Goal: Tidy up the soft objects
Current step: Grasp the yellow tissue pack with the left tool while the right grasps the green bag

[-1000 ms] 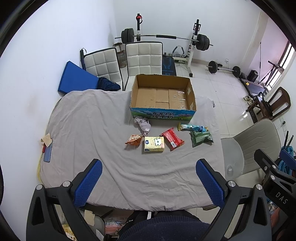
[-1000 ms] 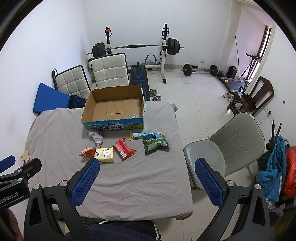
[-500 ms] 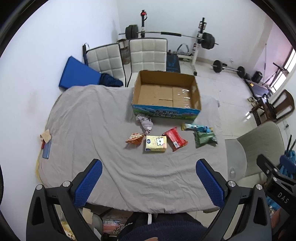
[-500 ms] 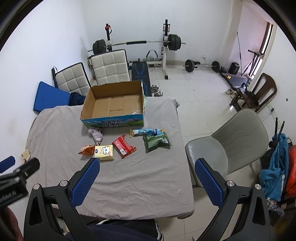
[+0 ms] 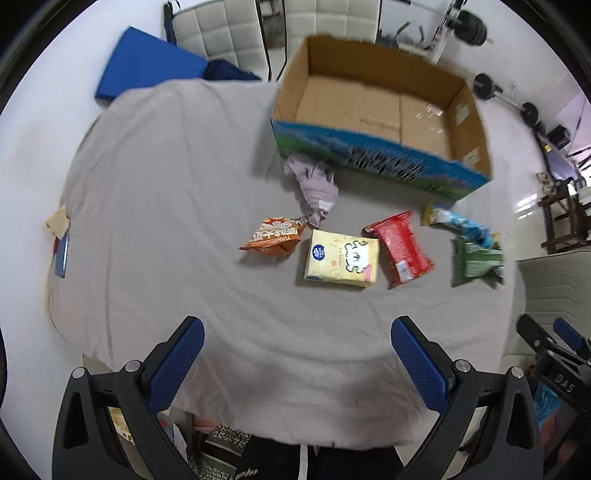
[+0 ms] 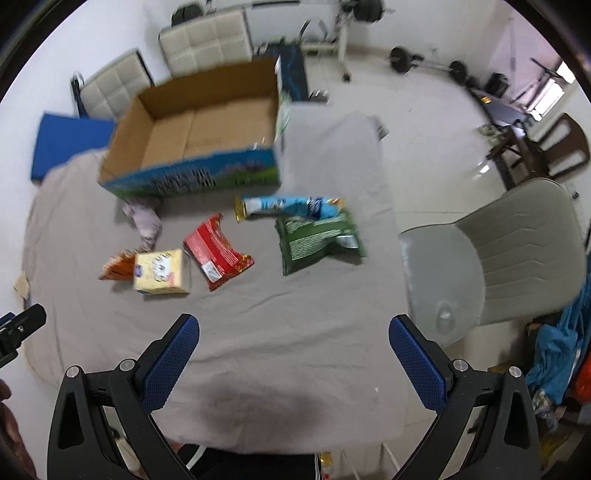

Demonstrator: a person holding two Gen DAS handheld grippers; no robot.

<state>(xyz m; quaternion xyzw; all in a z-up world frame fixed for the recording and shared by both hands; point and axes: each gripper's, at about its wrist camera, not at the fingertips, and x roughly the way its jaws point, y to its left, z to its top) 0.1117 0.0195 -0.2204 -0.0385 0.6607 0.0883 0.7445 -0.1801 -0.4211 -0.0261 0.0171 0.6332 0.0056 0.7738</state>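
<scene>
An open empty cardboard box point(image 5: 380, 107) point(image 6: 207, 125) stands at the far side of a grey-covered table point(image 5: 166, 184) point(image 6: 295, 314). In front of it lie a crumpled pale cloth point(image 5: 317, 184) point(image 6: 144, 221), an orange snack bag point(image 5: 273, 238) point(image 6: 116, 267), a yellow tissue pack point(image 5: 343, 258) point(image 6: 162, 273), a red packet point(image 5: 404, 249) point(image 6: 216, 253), a blue tube pack point(image 5: 460, 223) point(image 6: 291, 206) and a green bag point(image 5: 478, 260) point(image 6: 317, 238). My left gripper point(image 5: 297, 365) and right gripper point(image 6: 293, 365) are open and empty above the near table edge.
A grey chair point(image 6: 498, 254) stands at the table's right. Padded white chairs point(image 5: 221, 33) and a blue mat point(image 5: 147, 62) are behind the table. A small blue item and a paper scrap point(image 5: 61, 240) lie at the left edge. Gym weights point(image 6: 406, 59) sit on the floor.
Both grippers have moved forward and down toward the table, so the box and packets look larger. Nothing on the table has moved. Both stay open.
</scene>
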